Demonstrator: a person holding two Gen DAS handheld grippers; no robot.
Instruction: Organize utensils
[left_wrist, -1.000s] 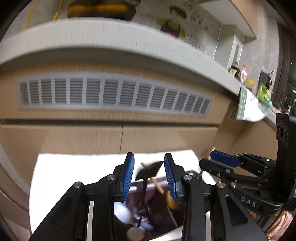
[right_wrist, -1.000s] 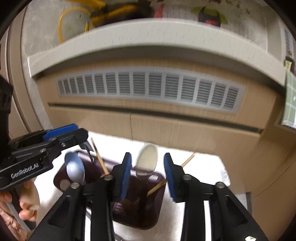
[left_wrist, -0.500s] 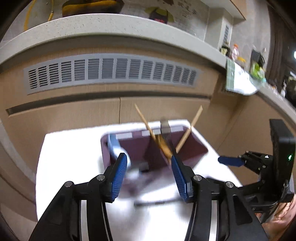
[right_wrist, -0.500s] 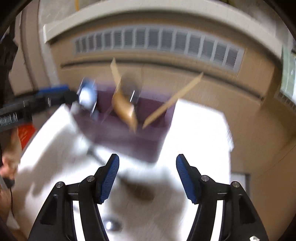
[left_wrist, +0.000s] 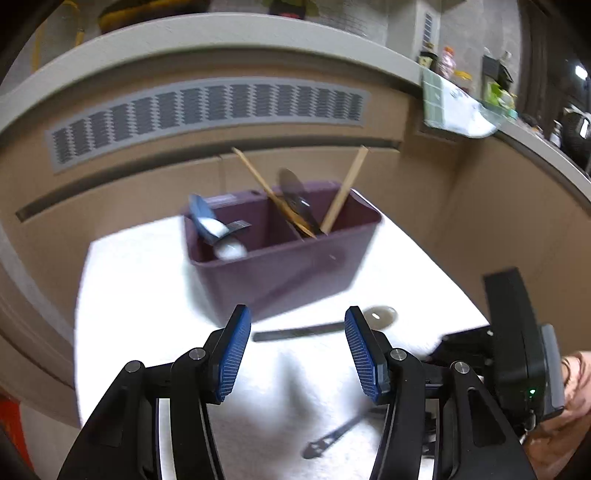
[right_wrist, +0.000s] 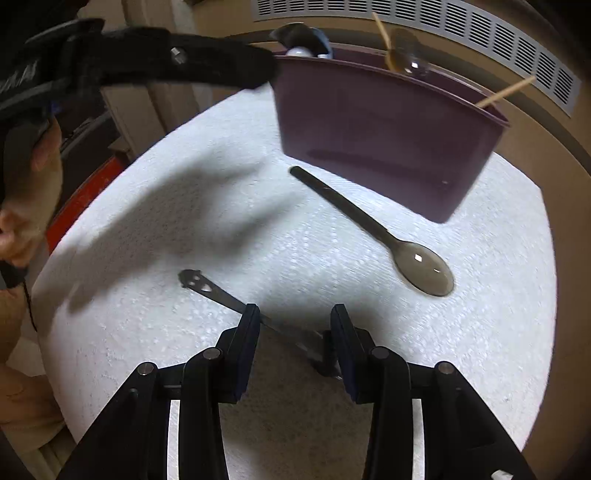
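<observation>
A purple two-compartment bin (left_wrist: 280, 273) (right_wrist: 376, 140) stands on the white round table (right_wrist: 184, 184). It holds chopsticks (left_wrist: 343, 188), a dark spoon (left_wrist: 295, 199) and blue and white spoons (left_wrist: 207, 221). A smoky plastic spoon (right_wrist: 373, 225) (left_wrist: 295, 332) lies flat in front of the bin. My left gripper (left_wrist: 297, 314) hovers open just short of that spoon, with nothing between its fingers. A thin dark metal utensil (right_wrist: 218, 295) (left_wrist: 336, 432) lies on the table. My right gripper (right_wrist: 294, 314) is low over it, jaws closing with its shaft running slantwise between them.
A wooden cabinet front with a long grey vent (left_wrist: 207, 110) rises right behind the table. A person's hand (right_wrist: 33, 184) holds the left gripper's body at the left edge. Something red (right_wrist: 85, 192) sits low beside the table's left rim.
Both grippers have pulled back from above the bin and come down toward the table. The left one has spread wider. The right one spread, then narrowed around the metal utensil.
</observation>
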